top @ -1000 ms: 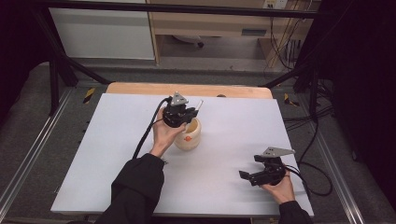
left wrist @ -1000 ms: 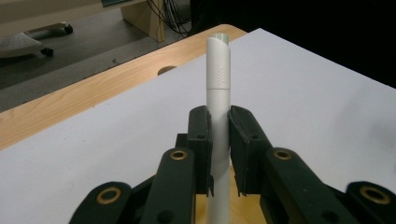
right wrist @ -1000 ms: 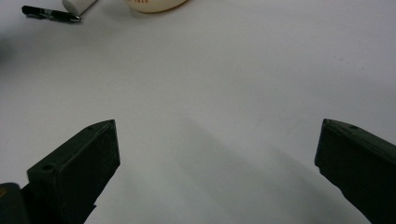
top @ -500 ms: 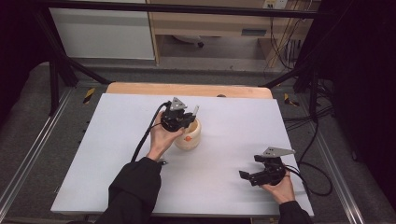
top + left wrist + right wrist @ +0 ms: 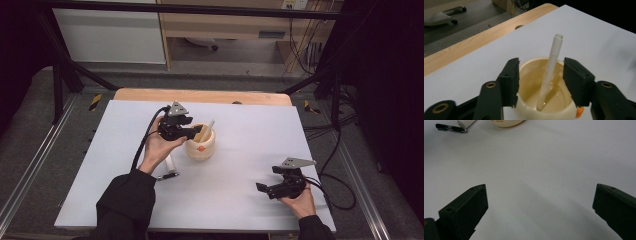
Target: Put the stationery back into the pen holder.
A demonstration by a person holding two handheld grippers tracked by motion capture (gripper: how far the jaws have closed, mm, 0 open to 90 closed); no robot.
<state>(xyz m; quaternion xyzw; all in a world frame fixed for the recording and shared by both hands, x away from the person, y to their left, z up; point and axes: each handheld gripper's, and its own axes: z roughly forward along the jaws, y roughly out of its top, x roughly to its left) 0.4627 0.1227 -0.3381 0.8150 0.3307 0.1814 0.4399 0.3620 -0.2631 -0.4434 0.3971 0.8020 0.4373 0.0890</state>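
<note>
- Cream-coloured and glossy, the cup [image 5: 201, 145] is seen standing upright near the middle of the white table [image 5: 250, 130]; an orange knob shows low on its side.
- A white pen [image 5: 549, 72] is seen leaning inside the cup, its tip on the cup's floor and its capped end well above the rim.
- The left gripper [image 5: 541, 81] is held just over the cup; its jaws have just been opening and now stand about half open on either side of the pen, with no pad pressed on it, so the pen is judged released.
- The right gripper [image 5: 274, 186] is rested near the table's near right corner, jaws wide apart and nothing between them.
- Two more pens, one white [image 5: 170, 162] and one black [image 5: 168, 175], lie on the table just left of the cup.
- The pen is judged light, stiff and smooth, likely to slip or pivot; it is best taken across the barrel near mid-length.
- The cup looks hard and possibly easy to tip, so knocks against its rim are best avoided.
</note>
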